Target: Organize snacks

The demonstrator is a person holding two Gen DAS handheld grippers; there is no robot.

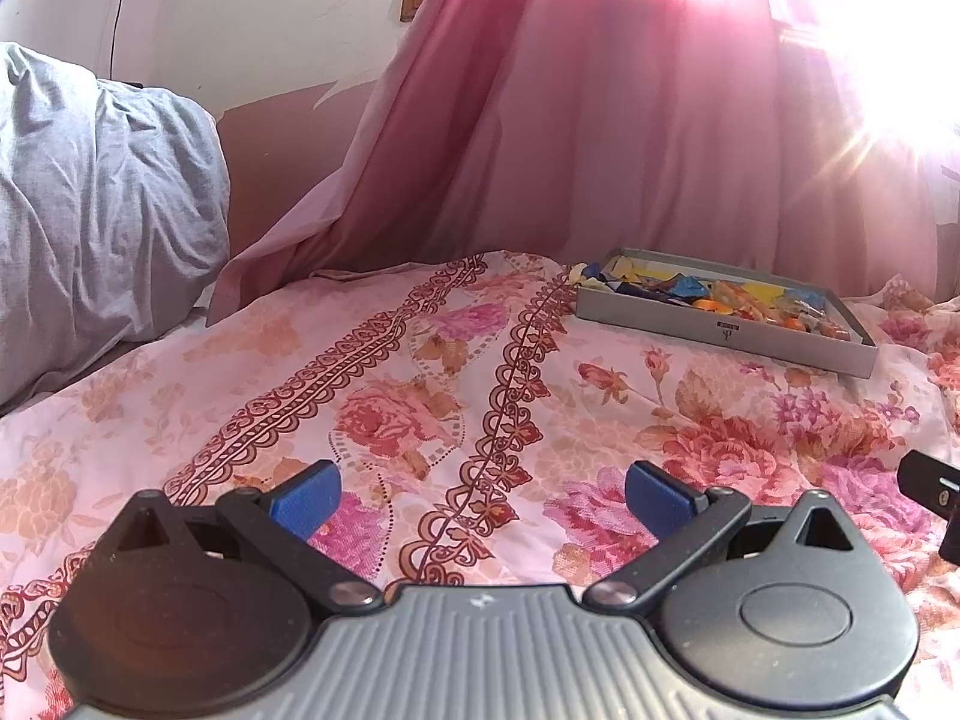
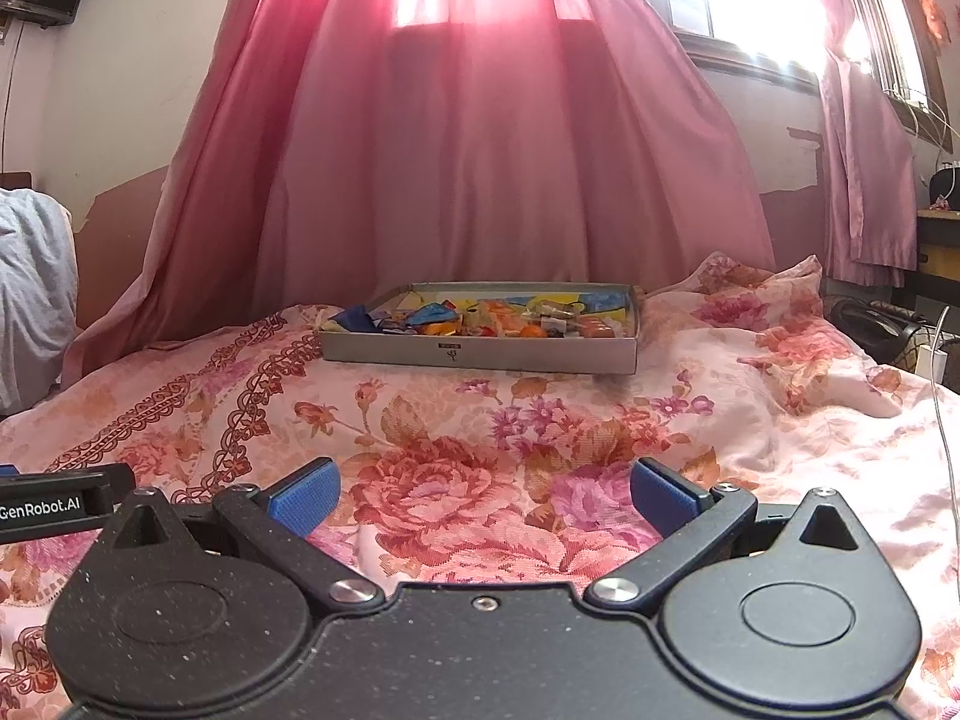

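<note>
A shallow grey box holding several colourful wrapped snacks lies on the floral bedspread, straight ahead in the right wrist view. The left wrist view shows the same grey box at the far right, with its snacks inside. My right gripper hovers low over the bedspread, well short of the box, open with nothing between its blue pads. My left gripper is also open and empty, over the bedspread to the left of the box. Part of the left gripper's body shows at the right view's left edge.
A pink curtain hangs behind the box, bright window light above. A grey pillow lies at the left. The floral bedspread stretches between grippers and box. Cables and a dark object lie off the bed's right side.
</note>
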